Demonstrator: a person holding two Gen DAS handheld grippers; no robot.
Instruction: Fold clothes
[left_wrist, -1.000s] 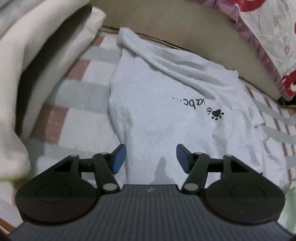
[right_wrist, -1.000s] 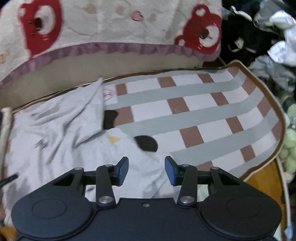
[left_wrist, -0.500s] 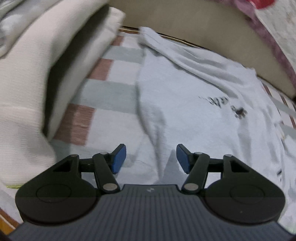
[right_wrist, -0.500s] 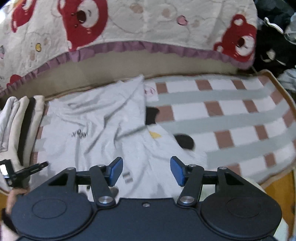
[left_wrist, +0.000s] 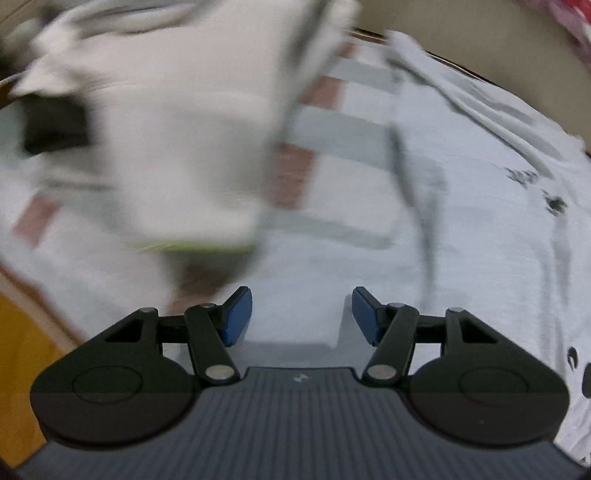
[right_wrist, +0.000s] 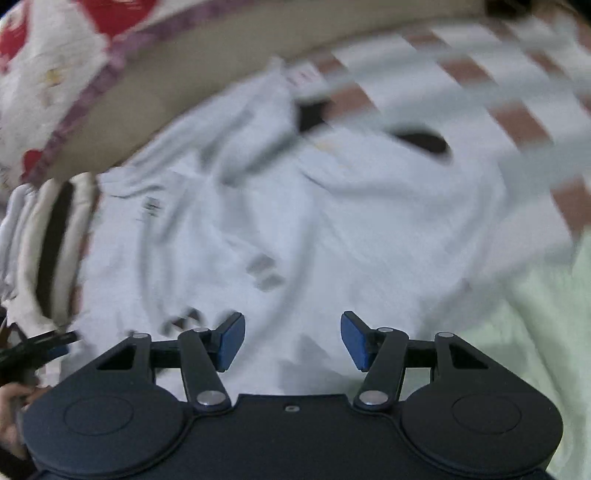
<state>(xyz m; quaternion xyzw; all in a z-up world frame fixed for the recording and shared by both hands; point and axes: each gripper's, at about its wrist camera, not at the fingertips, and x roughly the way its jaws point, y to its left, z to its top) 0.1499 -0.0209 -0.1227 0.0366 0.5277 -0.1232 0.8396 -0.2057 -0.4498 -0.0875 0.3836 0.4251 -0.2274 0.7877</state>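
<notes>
A light grey T-shirt (left_wrist: 480, 221) with black print lies spread and wrinkled on a striped mat (left_wrist: 332, 125). It also shows in the right wrist view (right_wrist: 295, 221). My left gripper (left_wrist: 302, 315) is open and empty, low over the shirt's left edge. My right gripper (right_wrist: 292, 341) is open and empty, just above the shirt's near hem. Both views are blurred by motion.
A stack of folded cream clothes (left_wrist: 155, 129) stands left of the shirt, also in the right wrist view (right_wrist: 48, 251). A bear-print quilt (right_wrist: 55, 74) and beige cushion edge (right_wrist: 184, 81) lie behind. Pale green fabric (right_wrist: 535, 314) lies at right.
My left gripper has swung left, off the middle of the shirt toward its left edge and the folded stack. My right gripper has swung left over the shirt. Both stay open.
</notes>
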